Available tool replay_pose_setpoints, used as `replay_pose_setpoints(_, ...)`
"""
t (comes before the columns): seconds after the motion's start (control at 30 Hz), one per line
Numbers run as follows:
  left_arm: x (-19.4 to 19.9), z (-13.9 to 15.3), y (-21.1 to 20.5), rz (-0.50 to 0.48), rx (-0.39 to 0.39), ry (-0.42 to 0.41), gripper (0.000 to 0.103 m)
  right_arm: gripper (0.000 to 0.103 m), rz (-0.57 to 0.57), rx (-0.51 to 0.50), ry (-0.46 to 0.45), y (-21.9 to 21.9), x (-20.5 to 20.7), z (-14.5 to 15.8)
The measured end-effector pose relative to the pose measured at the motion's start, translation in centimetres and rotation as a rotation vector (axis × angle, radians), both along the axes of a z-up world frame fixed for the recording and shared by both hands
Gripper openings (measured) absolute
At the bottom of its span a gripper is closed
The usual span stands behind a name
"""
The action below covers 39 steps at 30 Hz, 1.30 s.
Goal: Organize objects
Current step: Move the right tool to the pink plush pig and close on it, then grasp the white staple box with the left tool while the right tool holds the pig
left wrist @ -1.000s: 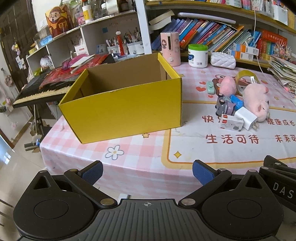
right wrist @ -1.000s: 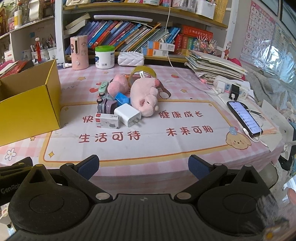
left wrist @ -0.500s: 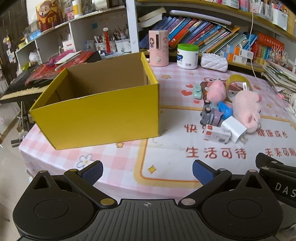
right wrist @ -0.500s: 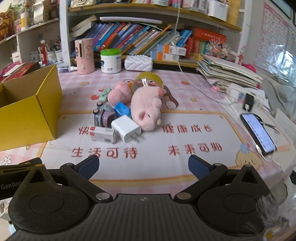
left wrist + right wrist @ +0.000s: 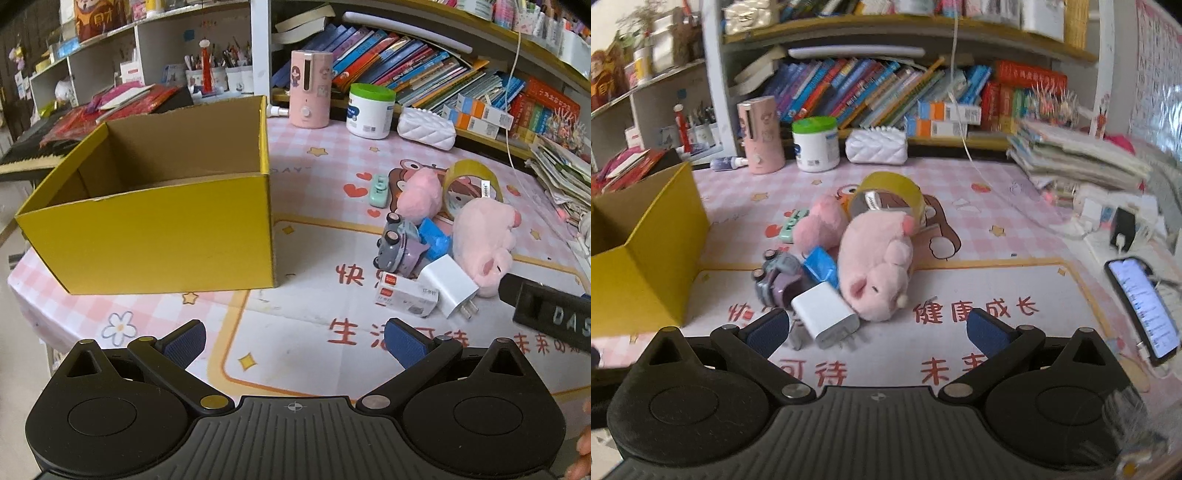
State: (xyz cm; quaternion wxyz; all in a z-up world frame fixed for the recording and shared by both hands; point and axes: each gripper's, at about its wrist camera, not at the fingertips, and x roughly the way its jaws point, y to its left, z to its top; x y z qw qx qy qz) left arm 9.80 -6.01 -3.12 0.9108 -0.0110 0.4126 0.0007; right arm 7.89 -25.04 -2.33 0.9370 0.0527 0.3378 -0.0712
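An open yellow cardboard box [image 5: 162, 229] [image 5: 642, 254] stands on the left of the table, with nothing visible inside. To its right lies a heap: a pink plush pig [image 5: 484, 240] [image 5: 877, 266], a smaller pink plush [image 5: 421, 194] [image 5: 820, 225], a white charger [image 5: 448, 284] [image 5: 825, 314], a small white carton [image 5: 404, 295], a grey toy car [image 5: 399, 247] [image 5: 779, 280], a blue packet [image 5: 436, 240] [image 5: 822, 266], a yellow tape roll [image 5: 471, 184] [image 5: 890, 192] and a mint clip [image 5: 379, 190] [image 5: 792, 223]. My left gripper [image 5: 293, 345] is open, short of the box and heap. My right gripper [image 5: 877, 332] is open, just before the charger.
At the back stand a pink dispenser [image 5: 309, 88], a green-lidded white jar [image 5: 371, 110] and a white quilted pouch [image 5: 426, 127], below shelves of books. A lit phone [image 5: 1145, 306], a power strip and stacked papers [image 5: 1082, 158] lie on the right. A keyboard [image 5: 29, 147] sits left of the box.
Both grippers have moved forward over the table toward the box and the heap, which look larger now. Their jaws stay wide apart. Nothing on the table has shifted.
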Motion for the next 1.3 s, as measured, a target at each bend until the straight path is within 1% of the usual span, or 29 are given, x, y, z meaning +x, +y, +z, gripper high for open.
replay_pose_setpoints(0.13, 0.5, 0.1, -0.6, 0.013, 0.014, -0.006, 0.103, 0.103, -0.006, 0.115, 0.023, -2.0, 2.2, -0.5)
replay_pose_setpoints(0.2, 0.7, 0.2, -0.7, 0.022, 0.016, -0.007, 0.103, 0.103, -0.012, 0.151, 0.014, -2.8, 3.4, -0.5)
replay_pose_setpoints(0.3, 1.0, 0.2, -0.8, 0.042, 0.018, -0.004, 0.103, 0.101, -0.005, 0.121, 0.003, -3.1, 5.2, -0.8)
replay_pose_setpoints(0.37, 1.1, 0.2, -0.8, 0.056, 0.021, -0.001, 0.103, 0.099, 0.017, 0.087, 0.018, -3.1, 6.5, -1.3)
replay_pose_setpoints(0.43, 1.2, 0.2, -0.8, 0.069, 0.022, 0.002, 0.103, 0.092, 0.028, 0.081, 0.033, -3.3, 7.7, -1.9)
replay_pose_setpoints(0.5, 1.2, 0.2, -0.8, 0.08, 0.021, 0.006, 0.103, 0.088, 0.044, 0.075, 0.046, -3.2, 8.8, -2.6)
replay_pose_setpoints(0.63, 1.3, 0.2, -0.9, 0.1, 0.024, 0.013, 0.103, 0.078, 0.088, 0.022, 0.056, -2.7, 10.6, -3.6)
replay_pose_setpoints(0.7, 1.5, 0.1, -1.2, 0.1, 0.023, 0.015, 0.103, 0.073, 0.112, 0.012, 0.063, -2.8, 11.5, -4.0)
replay_pose_setpoints(0.8, 2.0, -0.2, -2.1, 0.067, -0.016, 0.014, 0.103, 0.067, 0.146, 0.032, 0.069, -3.3, 12.1, -4.2)
replay_pose_setpoints(0.9, 2.8, -0.4, -3.6, -0.008, -0.075, 0.018, 0.103, 0.059, 0.173, 0.073, 0.067, -4.2, 12.0, -3.9)
replay_pose_setpoints(0.97, 3.5, -0.7, -4.6, -0.058, -0.109, 0.029, 0.103, 0.057, 0.184, 0.113, 0.072, -5.1, 11.9, -3.4)
replay_pose_setpoints(1.0, 3.9, -0.8, -5.1, -0.072, -0.113, 0.032, 0.103, 0.057, 0.18, 0.126, 0.065, -5.5, 11.6, -3.1)
replay_pose_setpoints(1.1, 4.8, -1.5, -6.7, -0.094, -0.075, 0.038, 0.099, 0.057, 0.178, 0.126, 0.013, -6.6, 10.3, -1.8)
replay_pose_setpoints(1.17, 5.6, -2.2, -7.5, -0.103, -0.051, 0.069, 0.09, 0.057, 0.186, 0.117, -0.015, -7.1, 9.6, -1.0)
replay_pose_setpoints(1.23, 6.1, -2.7, -8.1, -0.119, -0.027, 0.088, 0.09, 0.057, 0.192, 0.114, -0.027, -7.4, 9.1, -0.6)
replay_pose_setpoints(1.3, 6.3, -3.2, -8.6, -0.135, 0.016, 0.09, 0.09, 0.057, 0.204, 0.112, -0.032, -7.6, 8.6, -0.3)
